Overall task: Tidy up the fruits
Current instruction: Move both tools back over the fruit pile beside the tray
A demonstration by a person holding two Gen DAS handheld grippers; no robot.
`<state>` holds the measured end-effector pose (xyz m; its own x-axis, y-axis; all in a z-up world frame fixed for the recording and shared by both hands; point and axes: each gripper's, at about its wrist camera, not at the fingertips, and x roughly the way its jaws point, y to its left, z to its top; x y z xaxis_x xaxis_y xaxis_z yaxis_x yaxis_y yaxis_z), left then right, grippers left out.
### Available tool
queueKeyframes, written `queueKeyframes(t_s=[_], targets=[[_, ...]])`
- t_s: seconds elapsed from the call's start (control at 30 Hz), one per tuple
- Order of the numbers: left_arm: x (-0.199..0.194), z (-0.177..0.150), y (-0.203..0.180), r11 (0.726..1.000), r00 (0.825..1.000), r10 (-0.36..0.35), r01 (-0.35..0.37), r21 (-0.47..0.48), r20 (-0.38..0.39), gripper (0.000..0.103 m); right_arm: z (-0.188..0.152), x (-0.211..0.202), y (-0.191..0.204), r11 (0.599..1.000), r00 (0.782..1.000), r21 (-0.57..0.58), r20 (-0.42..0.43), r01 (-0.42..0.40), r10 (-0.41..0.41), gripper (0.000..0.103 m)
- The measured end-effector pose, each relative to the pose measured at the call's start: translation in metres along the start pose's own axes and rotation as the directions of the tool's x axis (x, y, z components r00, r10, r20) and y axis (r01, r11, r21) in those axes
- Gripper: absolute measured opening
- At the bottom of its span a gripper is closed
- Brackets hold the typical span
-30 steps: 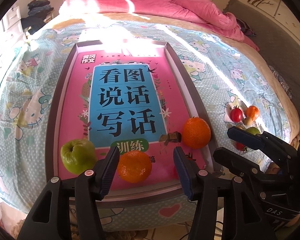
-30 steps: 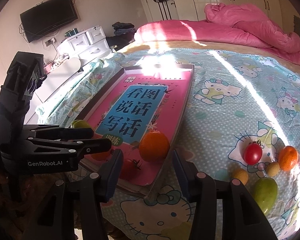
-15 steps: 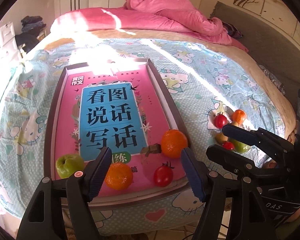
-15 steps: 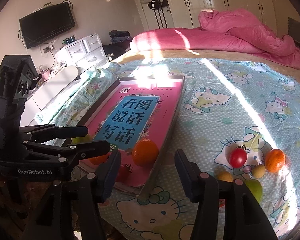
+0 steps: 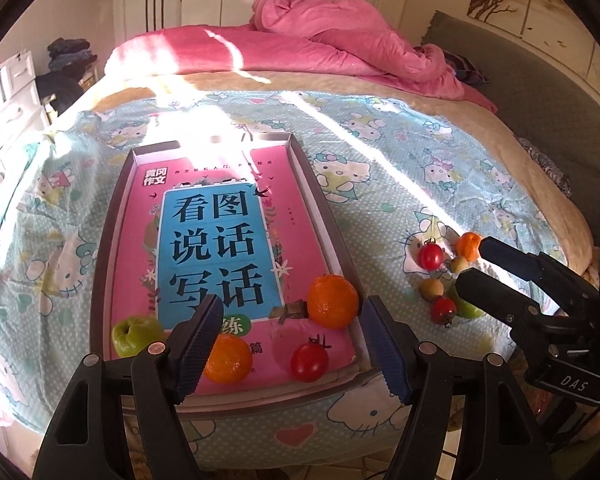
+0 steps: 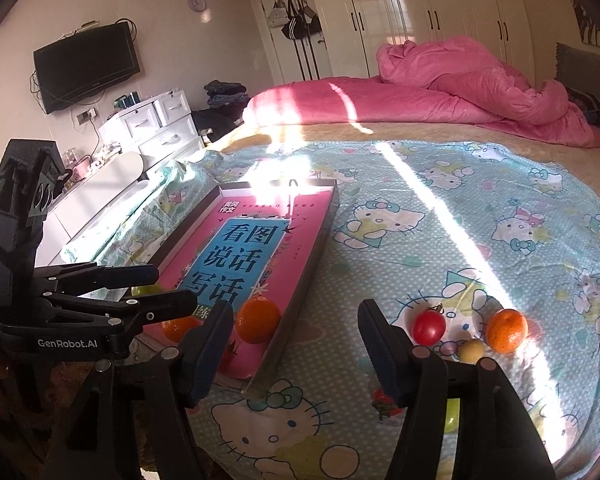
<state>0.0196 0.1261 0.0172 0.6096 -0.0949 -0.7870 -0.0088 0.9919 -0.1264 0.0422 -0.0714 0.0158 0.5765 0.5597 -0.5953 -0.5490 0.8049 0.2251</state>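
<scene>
Left gripper (image 5: 290,342) angled down over tray (image 5: 100,280), jaws apart, empty; right gripper (image 6: 296,350) opening, empty

left gripper (image 5: 288,346) fingers apart, right gripper (image 6: 294,350) opening, empty

We are seeing a pink book (image 5: 220,248) bearing a blue panel, a green apple (image 5: 134,334), orange mandarins (image 5: 332,300), a red tomato (image 5: 309,362), a pale blue cartoon-cat-patterned bedsheet (image 5: 440,168) and a pink duvet (image 5: 320,44).
</scene>
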Motion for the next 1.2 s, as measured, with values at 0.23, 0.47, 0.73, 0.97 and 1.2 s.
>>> queueKeyframes(t_s=[0.23, 0.47, 0.73, 0.97, 1.2], targets=[[-0.004, 0.002, -0.017, 0.999, 1.0, -0.017, 0.017, 0.027, 0.01, 0.074, 0.004, -0.02, -0.027, 0.998, 0.999, 0.06, 0.036, 0.024, -0.026, 0.065], [-0.006, 0.001, -0.032, 0.998, 0.999, -0.03, 0.029, 0.061, 0.013, 0.074, 0.004, -0.039, -0.061, 0.988, 0.994, 0.133, 0.062, 0.084, -0.093, 0.065], [-0.006, -0.002, -0.049, 0.994, 0.999, -0.051, 0.05, 0.095, 0.005, 0.074, 0.006, -0.058, -0.099, 0.964, 0.983, 0.226, 0.086, 0.141, -0.164, 0.065], [-0.001, -0.007, -0.074, 0.986, 0.997, -0.072, 0.073, 0.149, -0.014, 0.074, 0.003, -0.066, -0.117, 0.951, 0.978, 0.266, 0.088, 0.16, -0.189, 0.065], [0.007, -0.015, -0.096, 0.974, 0.995, -0.09, 0.098, 0.204, -0.045, 0.074, -0.001, -0.068, -0.121, 0.95, 0.978, 0.261, 0.075, 0.171, -0.197, 0.065]])
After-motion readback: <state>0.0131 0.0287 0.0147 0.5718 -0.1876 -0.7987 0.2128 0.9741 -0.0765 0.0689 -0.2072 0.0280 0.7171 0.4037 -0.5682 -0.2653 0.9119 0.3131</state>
